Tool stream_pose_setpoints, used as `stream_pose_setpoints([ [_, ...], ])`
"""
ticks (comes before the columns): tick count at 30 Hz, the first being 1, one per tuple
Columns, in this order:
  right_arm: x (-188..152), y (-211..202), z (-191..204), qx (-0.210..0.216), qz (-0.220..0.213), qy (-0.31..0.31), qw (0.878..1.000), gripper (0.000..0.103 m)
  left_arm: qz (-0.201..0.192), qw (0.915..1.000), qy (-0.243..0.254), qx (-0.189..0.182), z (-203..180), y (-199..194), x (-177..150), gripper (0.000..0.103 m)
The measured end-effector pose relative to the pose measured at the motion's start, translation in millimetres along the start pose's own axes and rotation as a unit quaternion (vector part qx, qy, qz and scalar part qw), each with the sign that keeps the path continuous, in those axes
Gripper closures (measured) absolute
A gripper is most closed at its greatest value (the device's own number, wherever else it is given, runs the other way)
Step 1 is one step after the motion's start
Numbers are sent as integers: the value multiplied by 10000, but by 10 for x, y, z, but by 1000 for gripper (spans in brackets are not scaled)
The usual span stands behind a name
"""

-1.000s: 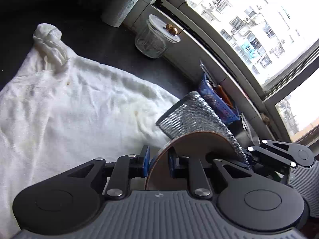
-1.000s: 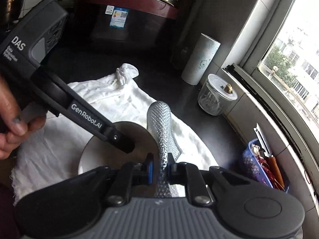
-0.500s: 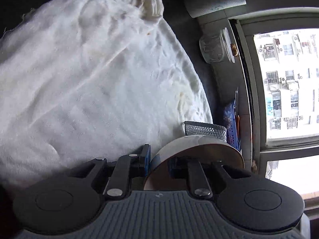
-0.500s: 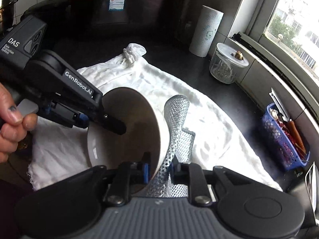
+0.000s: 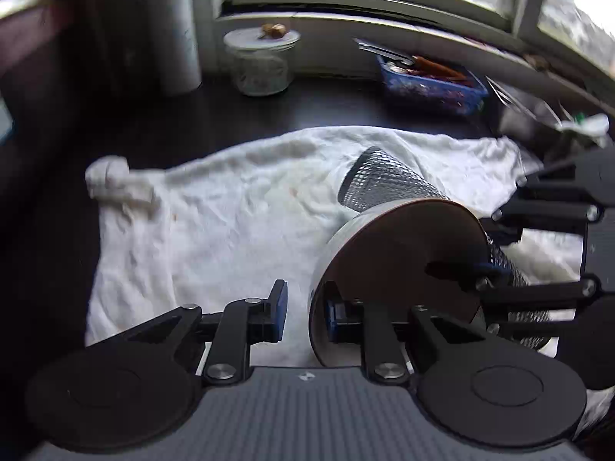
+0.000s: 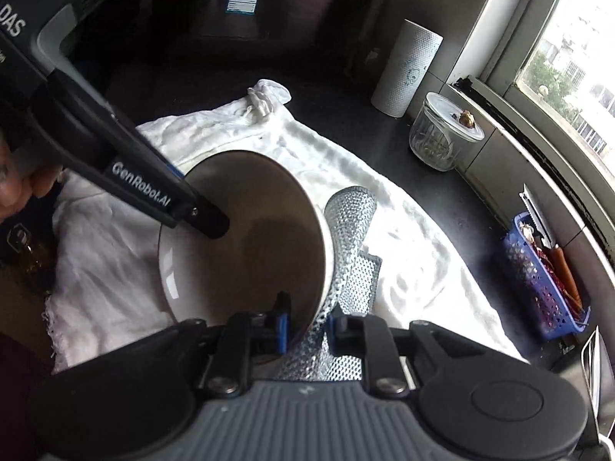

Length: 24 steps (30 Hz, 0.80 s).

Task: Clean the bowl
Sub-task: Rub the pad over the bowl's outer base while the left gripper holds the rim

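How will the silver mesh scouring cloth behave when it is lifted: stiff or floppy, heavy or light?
Probably pliable with some spring: the mesh scouring cloth curls over the bowl rim yet keeps an arch instead of collapsing. Likely light, since the right gripper carries it by one pinched edge. Its open weave may snag on the white towel.

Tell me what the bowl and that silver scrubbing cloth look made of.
Bowl: likely glazed ceramic; smooth glossy white outside, brown inside, thick rim. Silver scrubbing cloth: looks like woven metallic mesh; a shiny dotted grid, and it bends limply around the bowl's rim. Wire or metallised fibre, I cannot tell.
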State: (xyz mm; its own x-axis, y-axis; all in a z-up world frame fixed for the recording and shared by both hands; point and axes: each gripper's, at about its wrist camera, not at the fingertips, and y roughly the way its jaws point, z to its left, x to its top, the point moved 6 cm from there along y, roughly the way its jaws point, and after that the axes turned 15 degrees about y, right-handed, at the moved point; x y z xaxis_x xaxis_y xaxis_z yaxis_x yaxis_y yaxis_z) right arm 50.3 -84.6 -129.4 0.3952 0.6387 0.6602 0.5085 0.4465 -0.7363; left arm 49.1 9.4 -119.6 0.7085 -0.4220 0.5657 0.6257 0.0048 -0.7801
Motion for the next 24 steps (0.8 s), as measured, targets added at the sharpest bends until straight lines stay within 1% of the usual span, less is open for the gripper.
stream_pose_setpoints([
  [1,2,-11,16,-39,-29,-106,9999,85,9,9999,127,14,-10,-1,29,87],
  [2,7,-26,36,-81,-59,-222,9997,85,30,9999,122,-34,-5,10,45,92],
  [3,15,-37,53,-108,-71,-309,9994,85,47,9999,4,-94,9,18,52,93],
  [4,22,-47,69,-128,-74,-379,9992,85,77,9991,-352,-223,51,30,26,93],
  [5,29,-52,72,-126,-62,-378,9992,85,104,9957,-829,-393,104,43,-26,93],
  [6,36,-53,63,-96,-29,-305,9995,85,113,9901,-1284,-559,149,53,-78,93],
  [7,39,-51,48,-50,16,-202,9998,85,93,9804,-1820,-743,199,64,-156,93],
  [8,40,-49,31,2,63,-92,9999,85,54,9655,-2426,-939,258,75,-254,92],
  [10,20,-26,-32,264,238,397,9986,85,14,9381,-3273,-1133,318,93,-420,90],
  [11,11,-15,-55,412,305,637,9967,84,-18,9208,-3705,-1219,346,110,-509,89],
  [13,0,2,-77,640,390,992,9922,83,-72,8876,-4395,-1376,392,146,-648,87],
  [14,-2,9,-68,688,408,1064,9911,82,-76,8671,-4755,-1482,408,176,-725,86],
  [16,-6,24,-43,786,439,1197,9887,81,-58,8157,-5516,-1739,425,250,-899,86],
  [17,-1,24,-42,817,433,1277,9875,80,-37,7962,-5763,-1839,419,281,-956,86],
  [18,6,20,-47,837,415,1364,9862,80,-15,7793,-5964,-1922,404,311,-994,86],
  [19,14,16,-52,858,397,1451,9849,80,8,7603,-6175,-2015,384,346,-1031,86],
  [20,22,12,-57,879,378,1537,9835,80,14,7456,-6328,-2088,368,375,-1049,86],
  [21,38,6,-61,855,352,1555,9835,80,7,7344,-6439,-2147,355,398,-1052,87],
  [22,57,1,-68,808,324,1546,9841,80,8,7259,-6513,-2211,342,423,-1044,87],
  [23,81,-4,-83,741,289,1538,9849,80,7,7208,-6544,-2285,329,453,-1019,87],
  [24,109,-6,-104,640,253,1485,9865,80,2,7196,-6537,-2343,315,491,-974,87],
])
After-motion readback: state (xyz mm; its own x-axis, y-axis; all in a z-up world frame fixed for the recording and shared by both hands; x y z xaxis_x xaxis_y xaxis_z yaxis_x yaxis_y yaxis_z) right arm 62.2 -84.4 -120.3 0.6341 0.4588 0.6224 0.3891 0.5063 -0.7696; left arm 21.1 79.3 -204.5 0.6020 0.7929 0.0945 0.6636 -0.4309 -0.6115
